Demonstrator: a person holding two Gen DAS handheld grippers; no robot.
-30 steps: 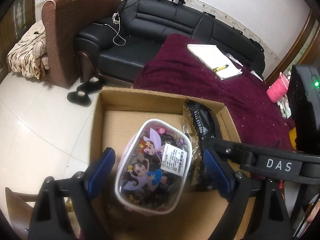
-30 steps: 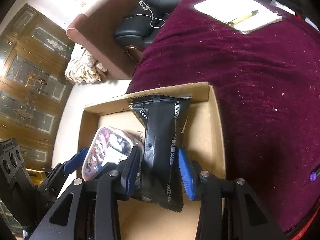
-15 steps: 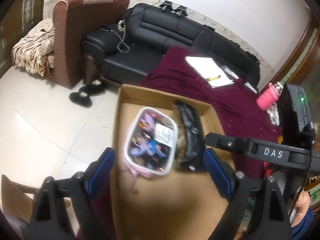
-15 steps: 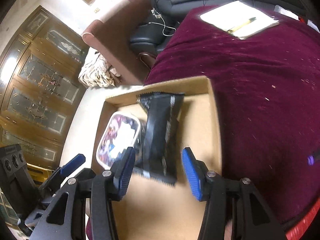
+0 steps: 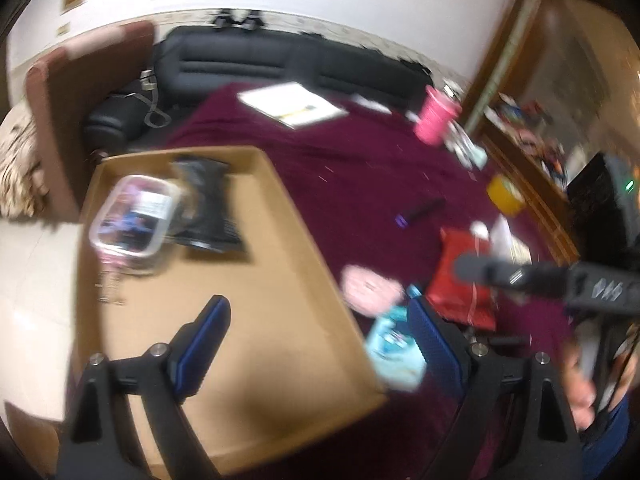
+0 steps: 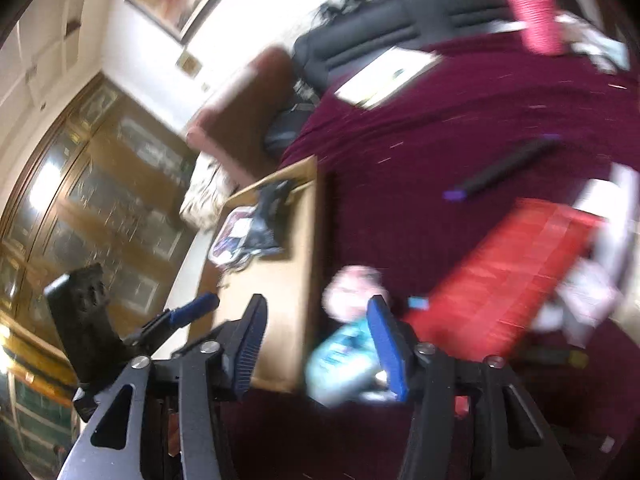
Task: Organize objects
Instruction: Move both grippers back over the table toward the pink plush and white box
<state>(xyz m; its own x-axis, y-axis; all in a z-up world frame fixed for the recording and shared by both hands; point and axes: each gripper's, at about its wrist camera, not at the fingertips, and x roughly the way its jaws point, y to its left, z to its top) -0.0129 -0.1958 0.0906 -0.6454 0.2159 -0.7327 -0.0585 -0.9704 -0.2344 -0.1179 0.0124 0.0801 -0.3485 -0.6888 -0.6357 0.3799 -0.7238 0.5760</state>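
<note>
A cardboard box (image 5: pixel 280 300) sits on the maroon cloth; it also shows in the right wrist view (image 6: pixel 296 280). In its far corner lie a clear plastic tub with a cartoon lid (image 5: pixel 132 216) and a black snack packet (image 5: pixel 212 208). My left gripper (image 5: pixel 320 344) is open and empty above the box's near right edge. My right gripper (image 6: pixel 316 348) is open and empty over the box's right rim. Beside the box lie a pink pouch (image 5: pixel 372 288), a light blue packet (image 5: pixel 394 348) and a red packet (image 5: pixel 464 276). Both views are blurred.
A black pen with a purple cap (image 5: pixel 420 212), a white notepad (image 5: pixel 292 104), a pink cup (image 5: pixel 436 116) and a yellow object (image 5: pixel 504 196) lie on the cloth. A black sofa (image 5: pixel 280 64) and a brown armchair (image 5: pixel 80 92) stand behind.
Both grippers have let go, pulled back from the tub and black packet in the box, and swung right toward the items on the cloth. The tub and packet stay in the box's far corner.
</note>
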